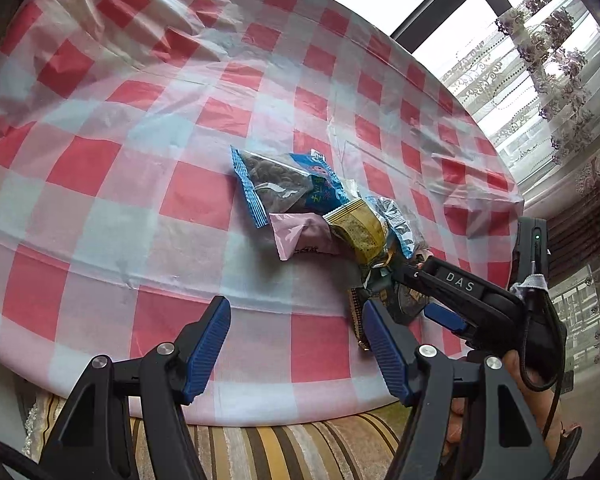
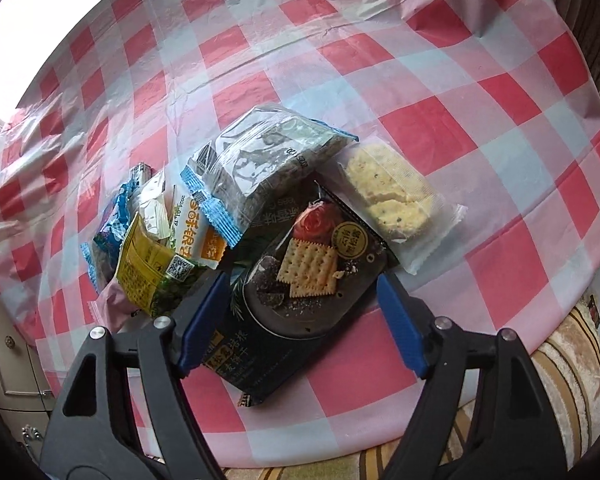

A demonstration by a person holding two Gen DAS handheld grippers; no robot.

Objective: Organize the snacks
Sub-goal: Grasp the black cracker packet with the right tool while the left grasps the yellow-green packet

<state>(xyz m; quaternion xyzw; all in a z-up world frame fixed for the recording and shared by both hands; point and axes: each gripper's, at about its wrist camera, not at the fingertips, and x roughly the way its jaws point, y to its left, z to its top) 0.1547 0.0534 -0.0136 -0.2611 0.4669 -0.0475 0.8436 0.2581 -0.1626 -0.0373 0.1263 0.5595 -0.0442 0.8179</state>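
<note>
Hanging over the table edge: both grippers are seen tilted down toward a heap of snack packets.
Right gripper (image 2: 300,320): its jaws are held apart, with the dark cracker packet (image 2: 300,280) lying flat on the cloth between the blue pads; neither pad is seen pressing on it.
Left gripper (image 1: 296,352): its jaws are spread with only cloth between them (the right pad stands just beside a dark packet's toothed edge).
Beyond the right gripper: a clear-wrapped pale biscuit (image 2: 396,204) is laid just right of the cracker packet, touching it.
Ahead and left of the right gripper: a blue-edged clear packet (image 2: 260,168) is rested on the cracker packet's far end; a yellow packet (image 2: 148,268), an orange-and-white packet (image 2: 196,236) and a pink packet (image 2: 112,304) are heaped beside it.
Ahead of the left gripper: a blue seaweed packet (image 1: 284,184) lies at the heap's far end.
Underneath: the red-and-white checked tablecloth (image 1: 140,160) is spread over the table; a striped cushion (image 1: 284,452) is seen below its near edge.
Far right of the left gripper: a window curtain (image 1: 540,60) is visible.
</note>
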